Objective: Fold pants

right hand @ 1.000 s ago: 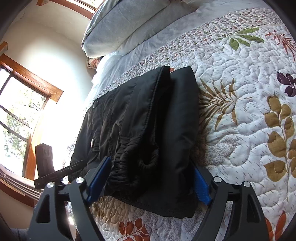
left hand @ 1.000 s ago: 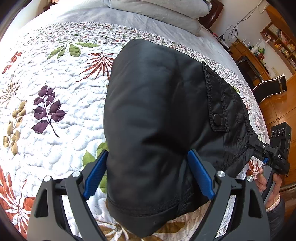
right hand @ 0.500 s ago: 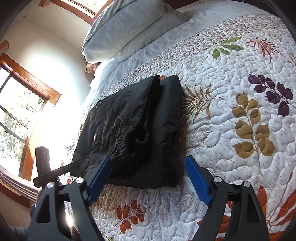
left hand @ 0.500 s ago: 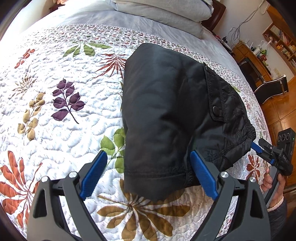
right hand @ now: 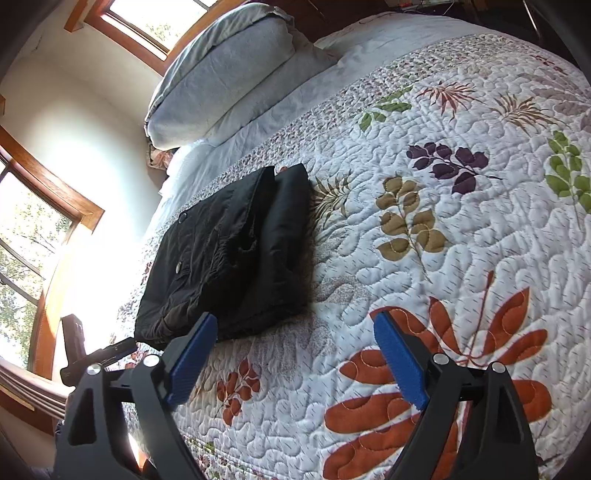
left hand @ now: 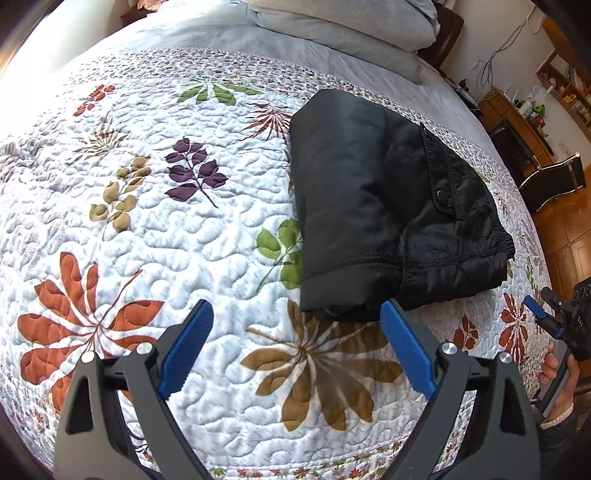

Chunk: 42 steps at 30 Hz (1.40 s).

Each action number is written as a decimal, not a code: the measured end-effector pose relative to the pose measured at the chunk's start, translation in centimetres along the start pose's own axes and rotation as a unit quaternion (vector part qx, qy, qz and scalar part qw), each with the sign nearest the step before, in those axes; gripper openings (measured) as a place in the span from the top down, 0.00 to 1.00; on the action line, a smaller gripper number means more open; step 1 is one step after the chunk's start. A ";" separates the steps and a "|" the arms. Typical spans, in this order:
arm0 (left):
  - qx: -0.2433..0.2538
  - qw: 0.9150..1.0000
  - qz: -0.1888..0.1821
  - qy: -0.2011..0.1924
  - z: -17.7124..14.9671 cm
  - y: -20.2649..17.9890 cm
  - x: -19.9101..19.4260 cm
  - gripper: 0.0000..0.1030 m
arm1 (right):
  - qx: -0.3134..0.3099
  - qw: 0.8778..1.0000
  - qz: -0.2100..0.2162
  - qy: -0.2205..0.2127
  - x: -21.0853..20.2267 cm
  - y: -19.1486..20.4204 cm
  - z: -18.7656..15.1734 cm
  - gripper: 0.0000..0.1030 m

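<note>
The black pants (left hand: 388,206) lie folded in a compact stack on the floral quilt (left hand: 184,240). A snap pocket flap faces up on the right side. My left gripper (left hand: 295,314) is open and empty, just in front of the stack's near edge, apart from it. In the right wrist view the folded pants (right hand: 229,254) lie left of centre. My right gripper (right hand: 295,328) is open and empty, short of the stack's near edge. The right gripper also shows at the right edge of the left wrist view (left hand: 546,317).
Grey pillows (left hand: 351,22) lie at the head of the bed. A wooden shelf and a chair (left hand: 546,181) stand past the bed's right side. Windows (right hand: 33,236) line the wall on the other side. The quilt's front edge (left hand: 295,469) is near my fingers.
Both grippers have pulled back from the folded pants, which were between their open jaws a second ago. The pants now lie farther off, untouched.
</note>
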<state>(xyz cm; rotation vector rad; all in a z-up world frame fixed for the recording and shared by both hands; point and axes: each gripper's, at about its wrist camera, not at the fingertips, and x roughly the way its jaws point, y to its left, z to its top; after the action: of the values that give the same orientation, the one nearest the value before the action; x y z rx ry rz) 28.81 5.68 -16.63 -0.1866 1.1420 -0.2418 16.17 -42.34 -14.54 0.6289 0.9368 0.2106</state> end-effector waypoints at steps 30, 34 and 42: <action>0.051 0.998 0.007 -0.035 -7.4 -8.3 -7.7 0.03 | -0.095 0.984 -0.149 -0.013 -4.4 12.8 -8.0 0.03; 0.059 0.997 0.007 -0.050 -7.1 -9.0 -8.9 0.03 | -0.110 0.984 -0.139 -0.017 -4.6 15.0 -8.1 0.03; 0.060 0.996 0.013 -0.069 -6.7 -8.9 -10.9 0.03 | -0.142 0.980 -0.134 -0.030 -5.4 17.9 -7.9 0.03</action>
<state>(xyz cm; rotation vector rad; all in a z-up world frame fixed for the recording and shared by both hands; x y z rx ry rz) 17.54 0.13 -7.46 -0.0808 0.9900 -0.2706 8.38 -27.00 -3.70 0.2417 0.9030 0.0818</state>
